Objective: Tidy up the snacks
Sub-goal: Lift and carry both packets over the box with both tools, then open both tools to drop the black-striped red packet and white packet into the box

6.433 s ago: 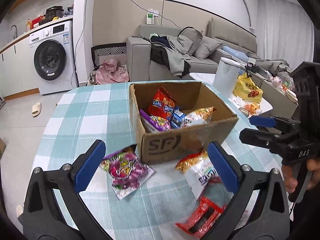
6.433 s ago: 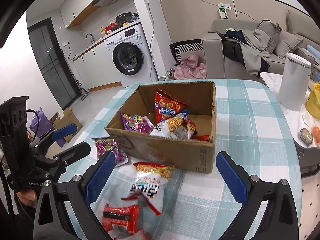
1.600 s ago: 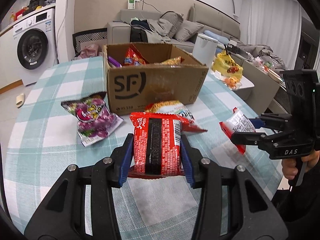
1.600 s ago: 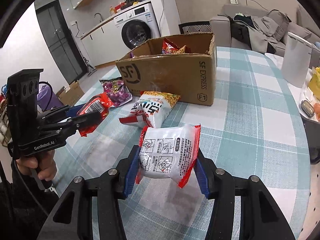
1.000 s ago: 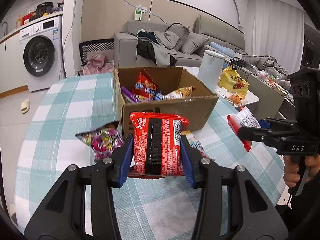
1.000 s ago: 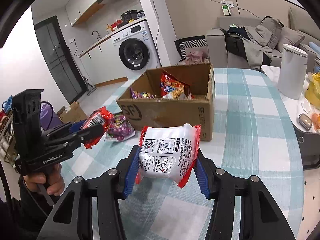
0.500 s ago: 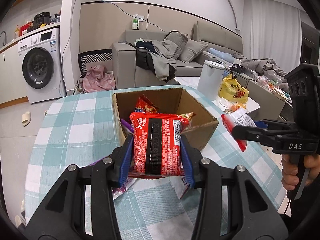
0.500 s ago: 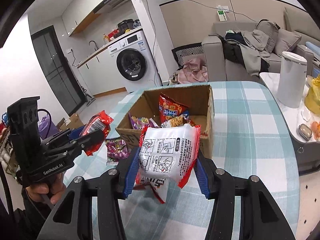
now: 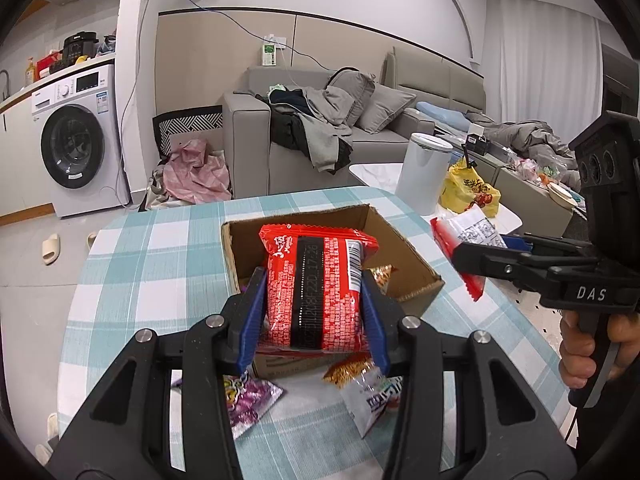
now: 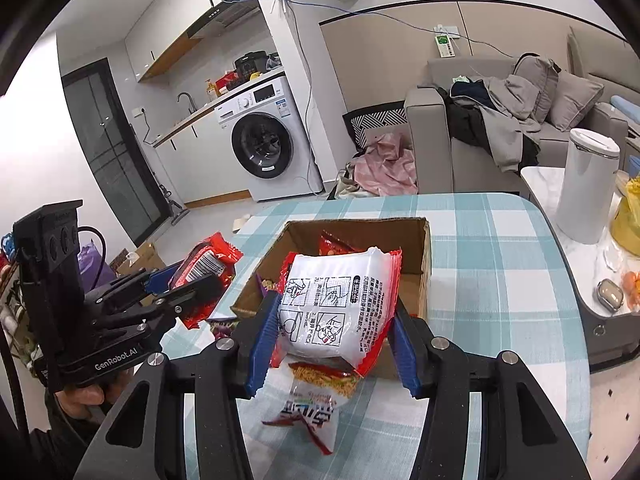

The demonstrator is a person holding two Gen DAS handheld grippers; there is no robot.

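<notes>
My left gripper (image 9: 314,312) is shut on a red noodle packet (image 9: 316,292) and holds it above the near part of the open cardboard box (image 9: 416,268). My right gripper (image 10: 334,326) is shut on a white and red noodle packet (image 10: 340,308), held over the box's (image 10: 424,248) front edge. The left gripper (image 10: 196,280) with its red packet shows at the left in the right wrist view. The right gripper (image 9: 472,256) shows at the right in the left wrist view. Several snack bags lie inside the box.
On the checked tablecloth (image 9: 160,264) in front of the box lie a purple snack bag (image 9: 248,396) and a white and orange snack bag (image 9: 372,388), which also shows in the right wrist view (image 10: 316,404). A white bin (image 10: 588,184) stands beyond the table's right edge.
Both grippers have risen and moved forward with their packets, from low over the table to above the box. The box now sits lower in both views.
</notes>
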